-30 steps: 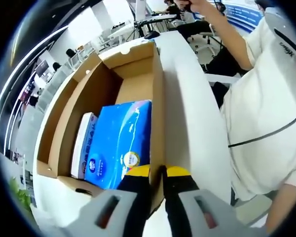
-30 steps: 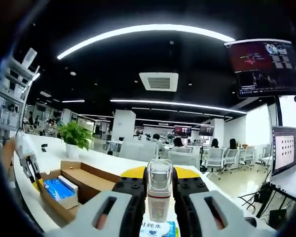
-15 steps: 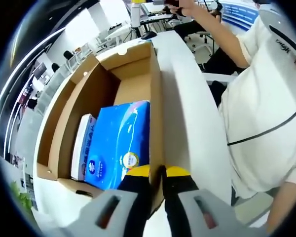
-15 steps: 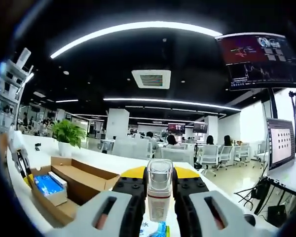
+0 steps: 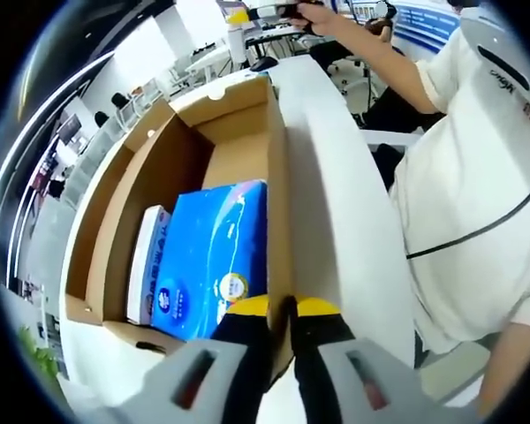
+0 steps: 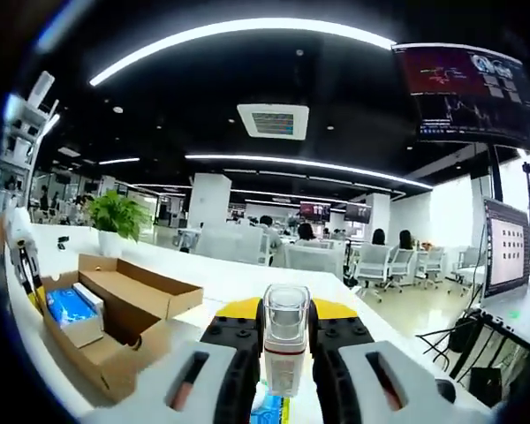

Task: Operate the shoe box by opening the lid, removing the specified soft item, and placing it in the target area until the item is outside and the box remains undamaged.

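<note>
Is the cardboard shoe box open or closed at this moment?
Open. The cardboard shoe box has no lid over it, so the blue tissue pack lying inside is visible. The left hand-held gripper pinches its side wall.

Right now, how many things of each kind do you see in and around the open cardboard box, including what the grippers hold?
Cardboard box: 1
Blue soft packs inside the box: 2, a large blue pack and a narrow white-and-blue pack beside it
Clear-capped bottle held by the right gripper: 1
Grippers: 2, the left gripper shut on the box wall
Total: 6
</note>
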